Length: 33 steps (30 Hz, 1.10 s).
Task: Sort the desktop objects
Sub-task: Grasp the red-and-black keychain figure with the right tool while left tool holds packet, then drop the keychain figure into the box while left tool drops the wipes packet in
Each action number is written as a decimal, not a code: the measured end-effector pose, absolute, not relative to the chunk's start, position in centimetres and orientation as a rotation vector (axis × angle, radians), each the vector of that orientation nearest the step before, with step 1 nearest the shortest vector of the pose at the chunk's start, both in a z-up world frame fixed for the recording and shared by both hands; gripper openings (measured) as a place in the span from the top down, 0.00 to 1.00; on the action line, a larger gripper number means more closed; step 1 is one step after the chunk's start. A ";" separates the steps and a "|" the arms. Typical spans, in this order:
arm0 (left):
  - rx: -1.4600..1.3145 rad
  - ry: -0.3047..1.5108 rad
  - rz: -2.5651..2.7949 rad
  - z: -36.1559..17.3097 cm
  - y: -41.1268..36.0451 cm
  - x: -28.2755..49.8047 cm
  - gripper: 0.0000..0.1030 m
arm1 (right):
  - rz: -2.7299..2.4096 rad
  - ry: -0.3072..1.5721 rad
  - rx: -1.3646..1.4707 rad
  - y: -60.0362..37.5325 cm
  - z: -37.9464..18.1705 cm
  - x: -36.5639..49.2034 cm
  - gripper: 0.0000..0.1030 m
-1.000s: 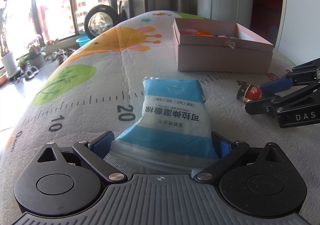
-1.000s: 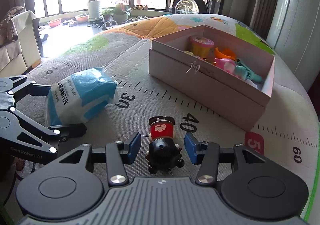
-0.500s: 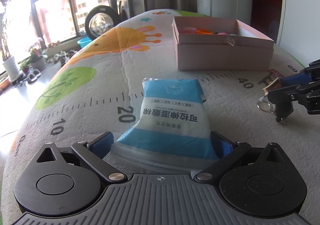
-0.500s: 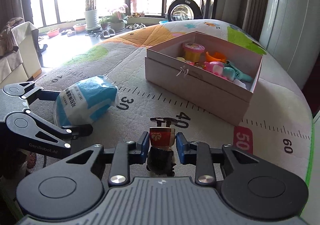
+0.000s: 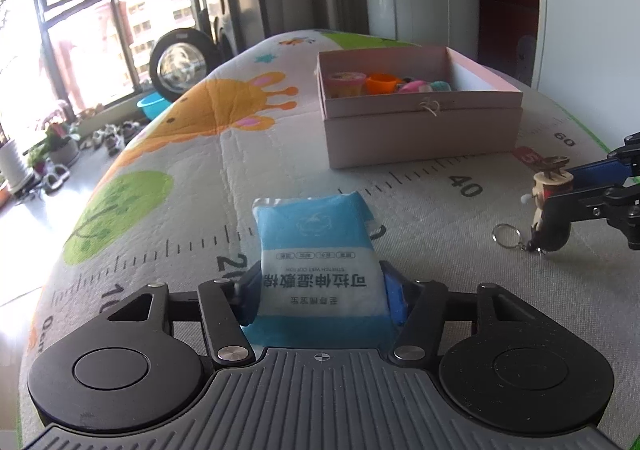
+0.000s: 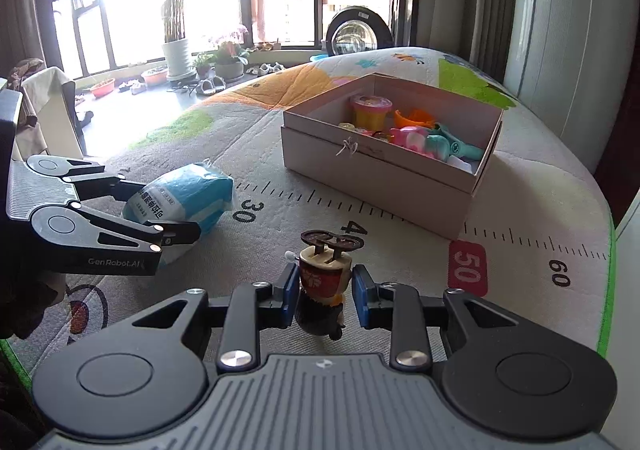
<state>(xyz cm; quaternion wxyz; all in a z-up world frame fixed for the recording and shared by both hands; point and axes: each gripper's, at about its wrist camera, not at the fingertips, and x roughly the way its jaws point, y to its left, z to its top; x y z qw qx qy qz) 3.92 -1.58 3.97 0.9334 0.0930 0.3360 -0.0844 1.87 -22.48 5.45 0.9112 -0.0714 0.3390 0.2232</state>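
Blue-white wipes pack (image 5: 318, 262) & doll keychain (image 6: 324, 282) lifted off mat, near open pink box (image 6: 384, 165).

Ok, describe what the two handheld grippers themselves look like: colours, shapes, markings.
Both are alike: a grey ribbed body, two round black discs, black linkage bars with silver pivot screws, and blue pads on the fingers. The left gripper shows this in its own view; its side, seen from the right wrist, carries white GenRobot.AI lettering. The right gripper matches. No cables or sleeves are visible.
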 end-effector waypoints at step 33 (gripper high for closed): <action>0.178 0.557 -0.308 7.2 -3.9 7.3 0.05 | 0.279 0.518 -0.059 -24.6 17.7 14.3 0.71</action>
